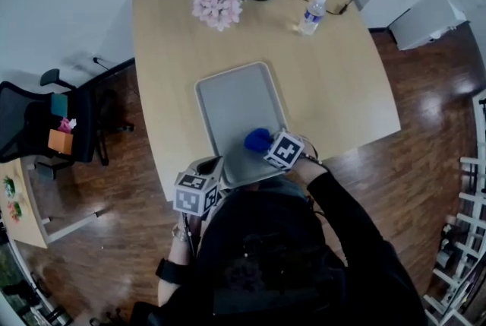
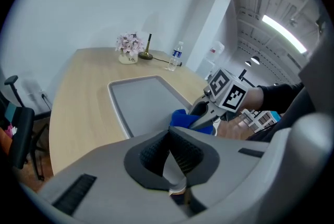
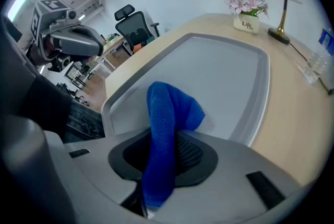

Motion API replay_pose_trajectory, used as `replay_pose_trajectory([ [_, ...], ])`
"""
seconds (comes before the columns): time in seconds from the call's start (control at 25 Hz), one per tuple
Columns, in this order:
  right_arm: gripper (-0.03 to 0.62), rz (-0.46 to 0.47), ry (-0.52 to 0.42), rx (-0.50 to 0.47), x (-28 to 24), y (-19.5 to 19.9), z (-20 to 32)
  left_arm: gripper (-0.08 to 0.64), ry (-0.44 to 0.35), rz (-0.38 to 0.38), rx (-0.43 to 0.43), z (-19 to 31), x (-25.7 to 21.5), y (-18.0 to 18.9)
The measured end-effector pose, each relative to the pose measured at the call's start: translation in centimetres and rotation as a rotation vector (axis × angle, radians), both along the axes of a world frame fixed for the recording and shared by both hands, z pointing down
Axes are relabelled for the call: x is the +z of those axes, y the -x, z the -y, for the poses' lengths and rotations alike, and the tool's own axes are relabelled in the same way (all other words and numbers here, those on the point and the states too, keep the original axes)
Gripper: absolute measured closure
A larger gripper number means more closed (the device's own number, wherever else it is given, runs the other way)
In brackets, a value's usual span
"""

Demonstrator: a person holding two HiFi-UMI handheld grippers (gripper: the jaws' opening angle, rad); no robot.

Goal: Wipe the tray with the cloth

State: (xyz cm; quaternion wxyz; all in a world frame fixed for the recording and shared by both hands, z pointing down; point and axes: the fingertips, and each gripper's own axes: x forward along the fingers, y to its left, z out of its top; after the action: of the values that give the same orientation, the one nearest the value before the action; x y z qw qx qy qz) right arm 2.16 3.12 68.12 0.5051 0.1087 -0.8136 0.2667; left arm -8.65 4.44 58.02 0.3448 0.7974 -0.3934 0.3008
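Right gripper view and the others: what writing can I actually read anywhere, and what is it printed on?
"Life": on the white flower pot; the smaller print beneath it is too small to read.
Water bottle label: too blurred to read.
No other words are readable.

The tray (image 1: 235, 104) is plain grey with rounded corners and a low raised rim, lying flat in the middle of the head view. The cloth (image 1: 257, 139) is bright blue and bunched up, pinched in the right gripper (image 3: 159, 151) over the tray's lower right part.
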Motion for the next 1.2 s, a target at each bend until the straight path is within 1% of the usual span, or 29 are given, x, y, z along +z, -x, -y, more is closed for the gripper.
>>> replay_pose_trajectory([
  [0.28,0.492,0.017,0.067,-0.009,0.2,-1.0,-4.7,0.558,-0.007,-0.012,0.041,-0.6,0.1,-1.1],
  [0.4,0.492,-0.006,0.092,-0.019,0.8,-1.5,-5.7,0.558,-0.009,-0.01,0.05,-0.6,0.2,-1.2],
  [0.64,0.492,0.001,0.1,-0.037,0.6,-1.5,-5.6,0.558,-0.002,-0.006,0.056,-0.1,0.3,-1.5],
  [0.76,0.493,0.015,0.129,-0.039,0.6,-1.6,-5.7,0.558,0.001,-0.004,0.055,0.3,0.3,-1.7],
  [0.88,0.492,0.013,0.167,-0.065,0.5,-1.9,-5.5,0.558,0.007,0.005,0.048,0.8,0.7,-1.7],
  [0.92,0.493,0.016,0.171,-0.064,0.3,-1.9,-5.1,0.558,0.009,0.007,0.043,1.0,0.7,-1.6],
  [1.0,0.492,0.031,0.147,-0.041,-0.2,-1.8,-3.0,0.558,0.017,0.014,0.027,1.3,0.9,-1.2],
  [1.12,0.492,0.052,0.077,0.003,-1.2,-1.7,2.2,0.558,0.034,0.026,-0.004,1.7,1.2,-0.6],
  [1.2,0.492,0.046,0.038,0.026,-1.7,-1.8,6.0,0.558,0.038,0.028,-0.026,2.0,1.2,-0.2],
])
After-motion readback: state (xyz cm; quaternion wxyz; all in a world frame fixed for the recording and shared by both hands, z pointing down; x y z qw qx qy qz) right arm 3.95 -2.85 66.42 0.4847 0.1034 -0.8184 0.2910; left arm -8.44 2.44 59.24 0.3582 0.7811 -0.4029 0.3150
